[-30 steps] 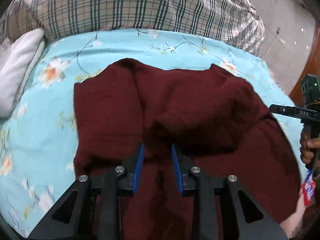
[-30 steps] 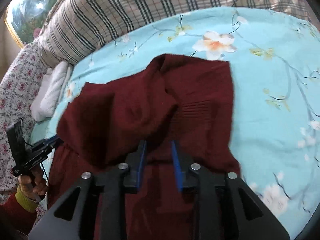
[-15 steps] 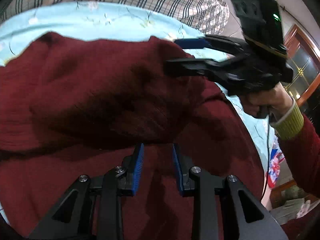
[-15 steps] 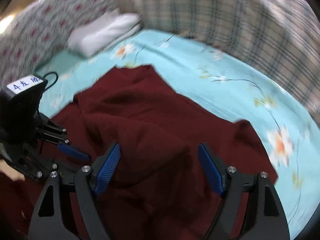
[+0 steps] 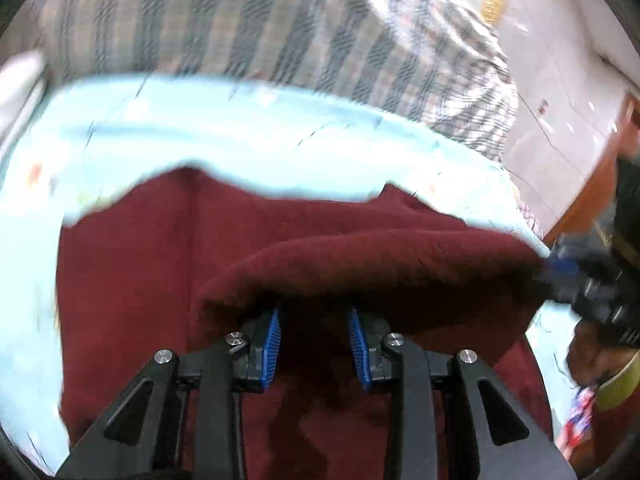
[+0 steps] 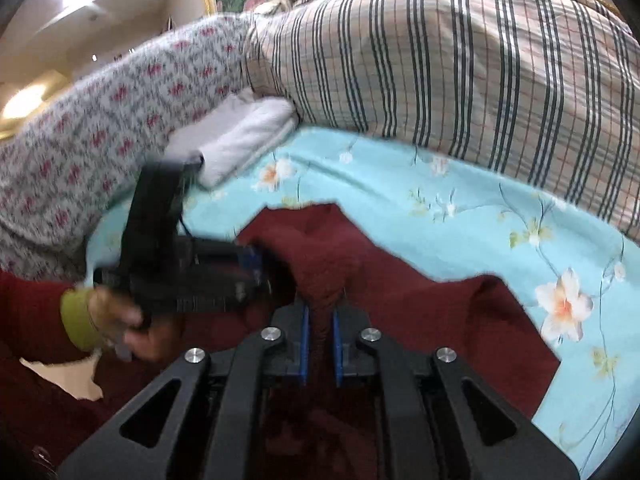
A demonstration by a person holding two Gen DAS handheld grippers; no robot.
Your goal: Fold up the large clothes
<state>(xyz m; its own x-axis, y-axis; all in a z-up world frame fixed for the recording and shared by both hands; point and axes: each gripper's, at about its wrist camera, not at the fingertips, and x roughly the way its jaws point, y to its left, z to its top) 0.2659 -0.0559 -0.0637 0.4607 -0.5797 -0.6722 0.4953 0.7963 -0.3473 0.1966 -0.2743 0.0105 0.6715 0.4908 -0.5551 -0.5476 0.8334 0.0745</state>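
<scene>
A dark red sweater [image 5: 132,280] [image 6: 460,320] lies spread on the light blue flowered bedsheet [image 5: 240,140] [image 6: 440,208]. One fold of it is lifted off the bed between both grippers. My left gripper [image 5: 316,320] has its blue pads set a little apart on bunched cloth, and the fold drapes over its tips and hides them. In the right wrist view the left gripper [image 6: 256,264] meets the fold from the left. My right gripper [image 6: 320,312] is closing, its pads pressing a narrow bunch of the sweater. The right gripper [image 5: 560,268] shows blurred at the fold's right end.
A plaid quilt [image 5: 240,20] [image 6: 460,60] is piled along the far side of the bed. A folded white towel [image 6: 244,136] and a grey blanket with red flowers [image 6: 100,120] lie at the left. A person's hand [image 6: 120,320] in a red sleeve holds the left gripper.
The right jaws opened wide, then closed on a bunch of the sweater, and the right gripper rolled and rose. A fold of the sweater now hangs lifted between both grippers.
</scene>
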